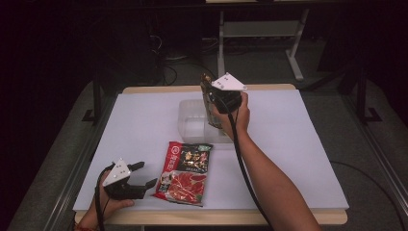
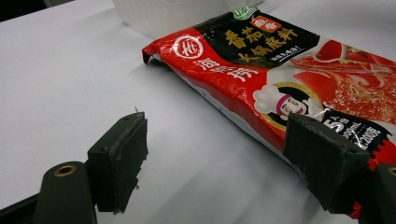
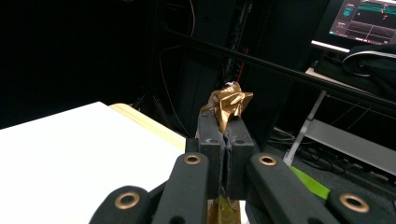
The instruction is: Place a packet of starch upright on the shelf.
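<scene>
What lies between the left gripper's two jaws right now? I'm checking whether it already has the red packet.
Only bare white table. In the left gripper view, the left gripper stands open, and the red packet lies beside and behind one jaw, not between them.

We cannot read the gold packet (image 3: 230, 105): the black pads (image 3: 212, 140) cover its middle, and its lower end runs off at six o'clock.

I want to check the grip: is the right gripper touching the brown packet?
Touching. In the right gripper view the right gripper has its jaws pressed together on the brown packet, whose crumpled top sticks out above them.
</scene>
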Demonstrator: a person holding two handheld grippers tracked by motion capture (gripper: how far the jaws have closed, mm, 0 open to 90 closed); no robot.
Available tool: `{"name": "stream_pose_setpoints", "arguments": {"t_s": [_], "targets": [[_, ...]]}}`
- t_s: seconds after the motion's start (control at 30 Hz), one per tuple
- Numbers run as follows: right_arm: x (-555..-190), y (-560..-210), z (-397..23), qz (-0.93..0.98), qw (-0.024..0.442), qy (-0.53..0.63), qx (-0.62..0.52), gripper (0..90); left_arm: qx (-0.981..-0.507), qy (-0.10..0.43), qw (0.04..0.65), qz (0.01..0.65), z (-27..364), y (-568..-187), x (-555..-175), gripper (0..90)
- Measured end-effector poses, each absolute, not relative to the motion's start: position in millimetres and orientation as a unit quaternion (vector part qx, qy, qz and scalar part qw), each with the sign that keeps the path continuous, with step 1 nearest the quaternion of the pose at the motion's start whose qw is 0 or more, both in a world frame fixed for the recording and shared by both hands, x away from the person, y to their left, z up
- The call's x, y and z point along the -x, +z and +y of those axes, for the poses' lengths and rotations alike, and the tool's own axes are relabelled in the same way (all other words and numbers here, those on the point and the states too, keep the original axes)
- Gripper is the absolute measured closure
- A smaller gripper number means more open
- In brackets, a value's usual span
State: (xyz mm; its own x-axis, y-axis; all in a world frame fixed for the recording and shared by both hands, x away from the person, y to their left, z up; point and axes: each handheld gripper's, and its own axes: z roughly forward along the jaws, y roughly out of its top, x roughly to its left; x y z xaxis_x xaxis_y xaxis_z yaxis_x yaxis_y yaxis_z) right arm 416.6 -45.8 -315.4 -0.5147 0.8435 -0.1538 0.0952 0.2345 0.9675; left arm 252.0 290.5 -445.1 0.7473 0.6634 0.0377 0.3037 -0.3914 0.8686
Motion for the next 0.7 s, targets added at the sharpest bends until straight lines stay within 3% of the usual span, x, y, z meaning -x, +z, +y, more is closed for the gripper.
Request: {"name": "stream_pose_setpoints", "arguments": {"t_s": [0.7], "targets": [[-438.1,-347.2,-32.5,0.688,0.344,0.524,-0.366,87.4,-0.813,0.183,0.468,0.295,288.1,-445.3,-254.5,21.6]]}}
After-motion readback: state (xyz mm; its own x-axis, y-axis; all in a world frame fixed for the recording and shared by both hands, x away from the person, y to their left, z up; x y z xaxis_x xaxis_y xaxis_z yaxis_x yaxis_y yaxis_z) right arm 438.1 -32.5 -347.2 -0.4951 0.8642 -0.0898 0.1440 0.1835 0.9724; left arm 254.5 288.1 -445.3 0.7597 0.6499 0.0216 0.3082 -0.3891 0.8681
